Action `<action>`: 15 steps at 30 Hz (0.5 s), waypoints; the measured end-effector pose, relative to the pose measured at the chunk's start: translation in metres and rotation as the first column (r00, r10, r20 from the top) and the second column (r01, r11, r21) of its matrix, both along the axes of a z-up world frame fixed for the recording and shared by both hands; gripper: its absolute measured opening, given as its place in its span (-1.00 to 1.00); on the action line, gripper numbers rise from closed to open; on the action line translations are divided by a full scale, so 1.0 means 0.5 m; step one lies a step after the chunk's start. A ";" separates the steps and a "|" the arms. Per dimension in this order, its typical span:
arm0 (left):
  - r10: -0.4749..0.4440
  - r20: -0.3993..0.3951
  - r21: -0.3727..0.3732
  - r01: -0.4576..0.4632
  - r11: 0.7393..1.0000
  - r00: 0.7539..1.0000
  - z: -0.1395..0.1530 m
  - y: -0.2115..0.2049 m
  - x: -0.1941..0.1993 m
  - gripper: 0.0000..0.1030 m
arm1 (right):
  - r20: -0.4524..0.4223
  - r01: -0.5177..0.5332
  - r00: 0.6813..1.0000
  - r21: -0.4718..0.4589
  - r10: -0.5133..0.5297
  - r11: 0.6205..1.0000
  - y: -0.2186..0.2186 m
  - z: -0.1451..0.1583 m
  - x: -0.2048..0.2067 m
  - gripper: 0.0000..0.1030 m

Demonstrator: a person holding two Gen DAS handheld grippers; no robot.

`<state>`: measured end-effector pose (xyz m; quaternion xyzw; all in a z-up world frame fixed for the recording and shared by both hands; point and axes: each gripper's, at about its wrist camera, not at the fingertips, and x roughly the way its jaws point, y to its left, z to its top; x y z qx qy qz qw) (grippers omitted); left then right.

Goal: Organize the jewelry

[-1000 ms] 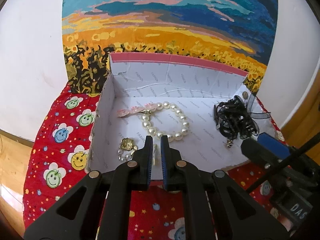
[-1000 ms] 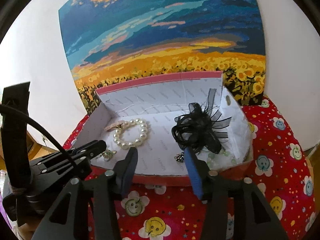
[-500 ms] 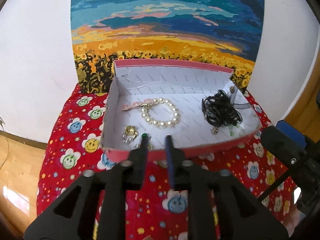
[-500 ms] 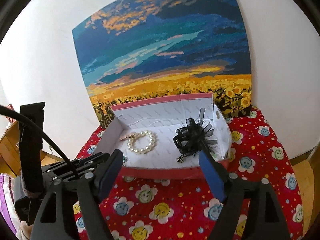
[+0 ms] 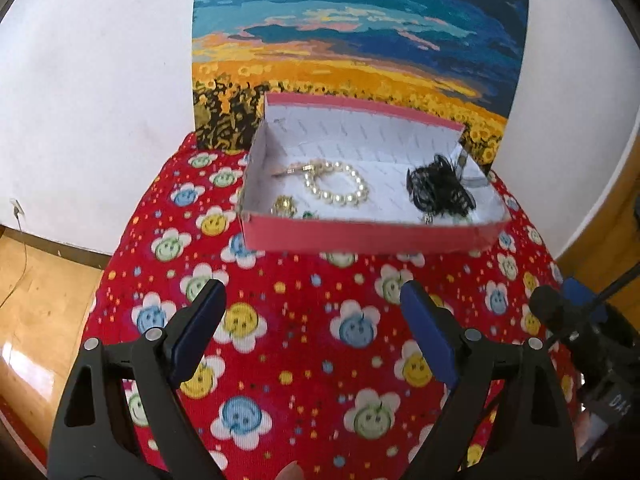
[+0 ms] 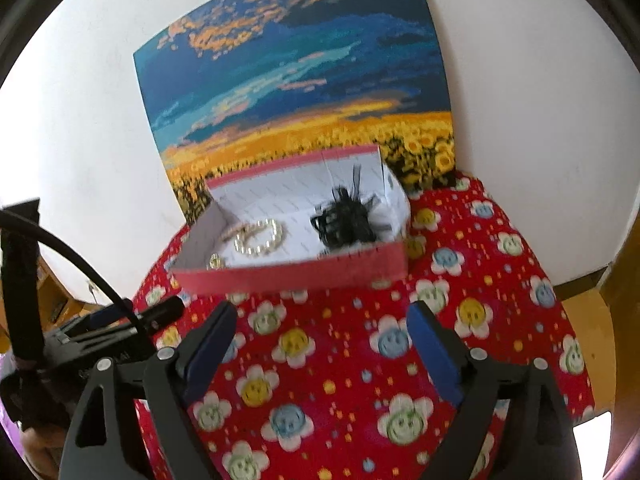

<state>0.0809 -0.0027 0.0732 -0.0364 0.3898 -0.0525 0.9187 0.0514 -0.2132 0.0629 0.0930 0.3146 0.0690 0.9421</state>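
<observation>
A pink box (image 5: 360, 236) with a white inside stands at the back of the round table. In it lie a pearl bracelet (image 5: 338, 190), a pink clip (image 5: 290, 169), a gold piece (image 5: 284, 204), a small green piece (image 5: 308, 213) and a black lace ornament (image 5: 438, 192). My left gripper (image 5: 311, 294) hovers over the cloth in front of the box, its jaws opening with nothing between them. My right gripper (image 6: 323, 312) is also in front of the box (image 6: 300, 274), jaws opening and empty. From there the bracelet (image 6: 260, 238) and lace ornament (image 6: 344, 220) show.
A red cloth with smiley flowers (image 5: 304, 340) covers the table. A sunflower-field painting (image 5: 360, 40) leans on the white wall behind the box. Wooden floor (image 5: 36, 300) lies below the table's left edge. One of the right gripper's fingers (image 5: 552, 304) shows at the right.
Both grippers have drawn back from the box and their jaws have spread wide. The left one was shut at the box's front left, where the green piece now lies.
</observation>
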 end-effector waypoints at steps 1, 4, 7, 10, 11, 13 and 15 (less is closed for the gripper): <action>-0.005 -0.002 0.004 0.005 1.000 1.000 -0.009 -0.002 -0.010 0.71 | -0.007 -0.005 1.000 -0.004 0.005 1.000 0.001 -0.008 -0.005 0.74; -0.003 -0.009 0.027 0.003 1.000 1.000 -0.038 -0.007 -0.025 0.71 | -0.034 -0.012 0.999 -0.022 0.011 1.000 0.004 -0.036 -0.014 0.76; 0.008 -0.033 0.074 -0.005 0.997 0.999 -0.067 -0.012 -0.027 0.71 | -0.060 0.004 0.998 -0.054 -0.007 0.999 0.008 -0.064 -0.015 0.78; 0.012 -0.049 0.100 -0.007 0.995 0.999 -0.091 -0.018 -0.025 0.71 | -0.091 0.017 0.996 -0.077 -0.024 0.997 0.007 -0.086 -0.007 0.79; 0.014 -0.050 0.099 -0.009 0.995 0.999 -0.098 -0.019 -0.024 0.71 | -0.108 0.017 0.994 -0.078 -0.026 0.997 0.006 -0.094 -0.003 0.79; 0.017 -0.057 0.096 -0.012 0.995 0.998 -0.106 -0.021 -0.019 0.71 | -0.135 0.014 0.990 -0.076 -0.024 0.997 0.006 -0.107 0.006 0.79; 0.021 -0.063 0.096 -0.015 0.995 0.998 -0.114 -0.024 -0.013 0.71 | -0.172 0.007 0.985 -0.064 -0.018 0.998 0.006 -0.119 0.015 0.79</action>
